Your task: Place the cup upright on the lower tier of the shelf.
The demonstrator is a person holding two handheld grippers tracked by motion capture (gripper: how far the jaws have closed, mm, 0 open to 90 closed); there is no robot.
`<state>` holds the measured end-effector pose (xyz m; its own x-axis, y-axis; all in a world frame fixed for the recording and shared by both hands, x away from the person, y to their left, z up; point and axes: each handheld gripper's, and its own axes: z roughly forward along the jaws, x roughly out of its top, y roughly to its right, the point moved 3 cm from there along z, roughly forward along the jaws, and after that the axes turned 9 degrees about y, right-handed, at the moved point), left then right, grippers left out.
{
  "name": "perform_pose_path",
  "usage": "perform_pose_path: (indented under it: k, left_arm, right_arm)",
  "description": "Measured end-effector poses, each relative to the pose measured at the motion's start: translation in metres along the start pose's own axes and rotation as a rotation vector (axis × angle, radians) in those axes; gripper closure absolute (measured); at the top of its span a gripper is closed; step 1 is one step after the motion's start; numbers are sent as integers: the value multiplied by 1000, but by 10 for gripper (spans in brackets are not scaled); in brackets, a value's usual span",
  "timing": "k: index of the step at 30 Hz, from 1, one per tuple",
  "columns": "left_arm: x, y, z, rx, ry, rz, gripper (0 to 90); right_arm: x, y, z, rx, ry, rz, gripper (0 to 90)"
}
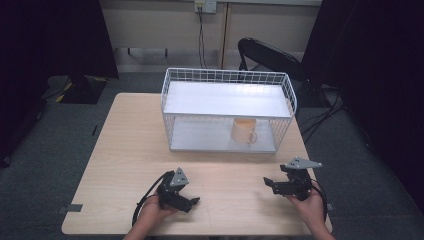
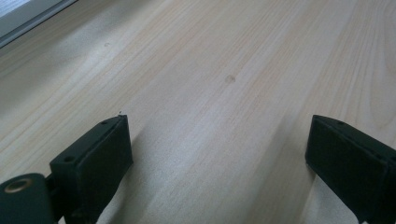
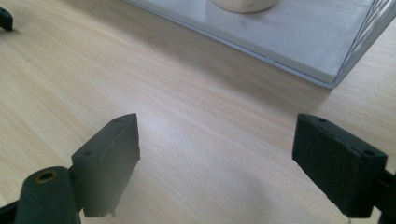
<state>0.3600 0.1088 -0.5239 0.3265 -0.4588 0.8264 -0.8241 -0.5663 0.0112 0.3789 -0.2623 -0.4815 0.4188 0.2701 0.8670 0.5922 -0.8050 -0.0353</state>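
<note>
A beige mug (image 1: 243, 131) stands on the lower shelf of a white wire rack (image 1: 227, 76), untouched. Left tongs (image 1: 192, 201) and right tongs (image 1: 268, 183) rest gaping and empty on the worktop (image 1: 125, 145), well short of it; the right gripper view catches the mug's base (image 3: 243, 5)

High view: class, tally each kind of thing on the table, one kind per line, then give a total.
Wire shelf rack: 1
Beige mug: 1
Hand-held grippers: 2, left gripper and right gripper
Total: 4
</note>
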Motion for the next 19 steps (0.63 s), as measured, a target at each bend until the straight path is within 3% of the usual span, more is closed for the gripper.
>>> perform_pose_path:
  k: [13, 19]
  left_arm:
    - [0, 0, 0, 0, 0, 0, 67]
    - [0, 0, 0, 1, 3, 0, 67]
  right_arm:
    - [-31, -4, 3, 8, -45, -21, 146]
    - [-42, -6, 7, -13, -67, -56, 146]
